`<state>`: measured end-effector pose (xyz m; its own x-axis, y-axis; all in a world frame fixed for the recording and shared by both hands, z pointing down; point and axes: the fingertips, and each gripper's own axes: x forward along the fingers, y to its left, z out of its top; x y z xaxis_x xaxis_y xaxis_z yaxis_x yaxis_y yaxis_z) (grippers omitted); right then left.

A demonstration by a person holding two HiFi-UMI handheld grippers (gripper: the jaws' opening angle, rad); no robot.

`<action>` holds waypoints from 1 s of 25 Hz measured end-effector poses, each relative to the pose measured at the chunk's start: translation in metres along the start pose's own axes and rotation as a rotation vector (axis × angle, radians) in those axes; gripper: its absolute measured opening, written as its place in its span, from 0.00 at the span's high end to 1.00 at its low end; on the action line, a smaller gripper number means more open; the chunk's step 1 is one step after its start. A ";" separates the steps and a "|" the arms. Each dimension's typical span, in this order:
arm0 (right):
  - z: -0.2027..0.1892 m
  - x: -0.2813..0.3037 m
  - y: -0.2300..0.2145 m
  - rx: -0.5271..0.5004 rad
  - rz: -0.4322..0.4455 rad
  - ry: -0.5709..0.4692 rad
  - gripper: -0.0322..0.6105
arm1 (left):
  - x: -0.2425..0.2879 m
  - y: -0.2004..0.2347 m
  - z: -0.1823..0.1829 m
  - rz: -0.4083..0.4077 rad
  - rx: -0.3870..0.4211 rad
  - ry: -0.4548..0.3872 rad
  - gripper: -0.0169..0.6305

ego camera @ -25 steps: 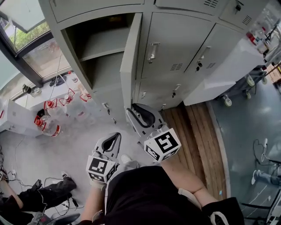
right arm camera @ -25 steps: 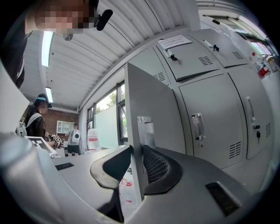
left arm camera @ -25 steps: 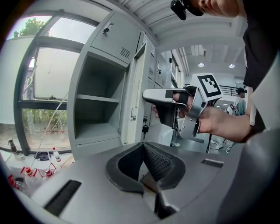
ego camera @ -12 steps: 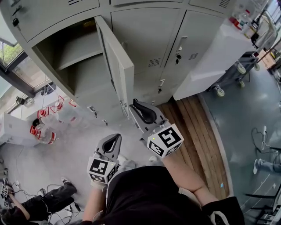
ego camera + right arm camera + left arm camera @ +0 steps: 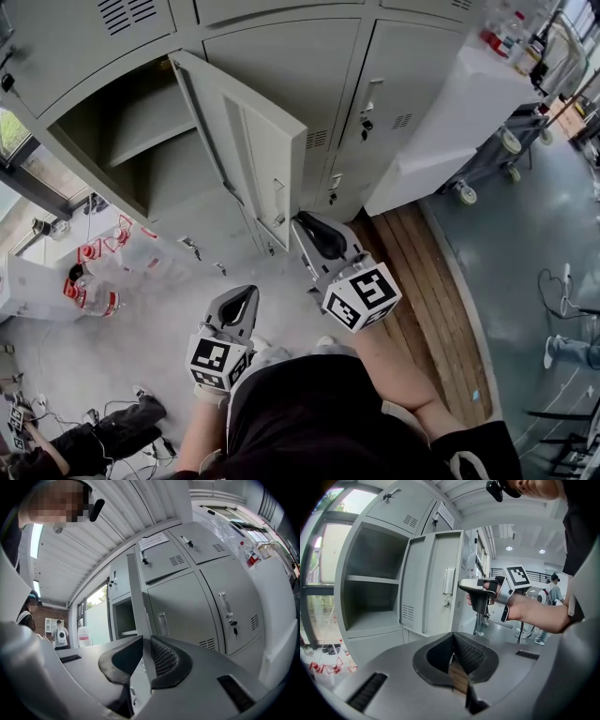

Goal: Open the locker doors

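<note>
A bank of grey lockers fills the top of the head view. One locker door stands swung out, showing an empty compartment with a shelf. My right gripper is at that door's lower free edge. In the right gripper view the door's edge runs straight between the jaws, which are closing on it, right gripper. The neighbouring doors are closed, each with a handle. My left gripper hangs low in front of me, shut and empty.
A white cabinet on castors stands right of the lockers beside a wooden floor strip. Red-capped bottles and cables lie on the floor at left. A person's legs show at bottom left.
The locker door has swung further out, toward me and to the right, with my right gripper at its edge. The left gripper has stayed put.
</note>
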<state>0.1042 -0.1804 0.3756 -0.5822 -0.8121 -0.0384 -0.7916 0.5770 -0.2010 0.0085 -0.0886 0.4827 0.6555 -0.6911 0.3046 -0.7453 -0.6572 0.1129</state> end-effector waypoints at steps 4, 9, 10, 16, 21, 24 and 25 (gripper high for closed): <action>0.004 0.001 -0.014 0.010 -0.004 -0.006 0.86 | 0.008 -0.002 0.001 -0.006 -0.002 0.012 0.95; 0.005 0.001 -0.014 0.011 -0.001 -0.018 0.86 | 0.013 -0.003 0.001 -0.008 -0.005 0.021 0.95; 0.005 0.000 -0.015 0.018 -0.002 -0.021 0.86 | 0.014 -0.002 0.001 -0.005 -0.004 0.018 0.95; 0.005 0.001 -0.014 0.027 0.016 -0.019 0.86 | 0.015 -0.001 0.003 -0.008 0.010 0.005 0.95; -0.002 -0.005 -0.013 0.039 0.007 0.002 0.87 | 0.020 -0.009 0.003 -0.036 -0.007 0.026 0.95; -0.007 -0.015 -0.017 0.076 -0.018 0.007 0.87 | 0.025 -0.016 0.004 -0.067 -0.004 0.033 0.95; -0.009 -0.020 -0.020 0.083 -0.030 0.010 0.87 | 0.028 -0.020 0.004 -0.080 -0.002 0.036 0.95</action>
<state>0.1302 -0.1752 0.3895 -0.5607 -0.8278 -0.0211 -0.7908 0.5428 -0.2827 0.0419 -0.0959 0.4853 0.7079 -0.6251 0.3288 -0.6911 -0.7092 0.1397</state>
